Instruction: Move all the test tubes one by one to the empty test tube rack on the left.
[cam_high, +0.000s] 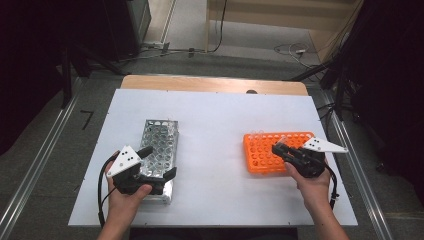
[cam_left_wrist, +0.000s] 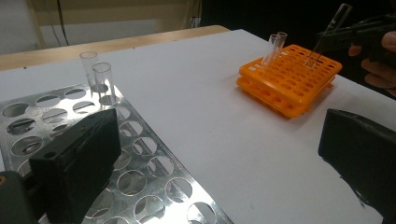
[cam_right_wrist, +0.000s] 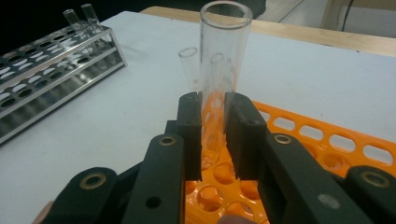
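At the right of the high view, the right claw (cam_high: 283, 149) was clamped on a clear glass tube (cam_right_wrist: 218, 79), its lower end over the orange rack (cam_high: 260, 152) on the white bench (cam_high: 215, 120). The tube leaned, so I judged it could catch a hole's edge and slip or crack if pushed down off-line. Two tubes (cam_left_wrist: 275, 44) already stood at the rack's far corner, near enough to be knocked. The left claw (cam_high: 157, 162) stood apart over the metal rack (cam_high: 160, 137), gripping nothing, so the orange rack could slide unbraced.
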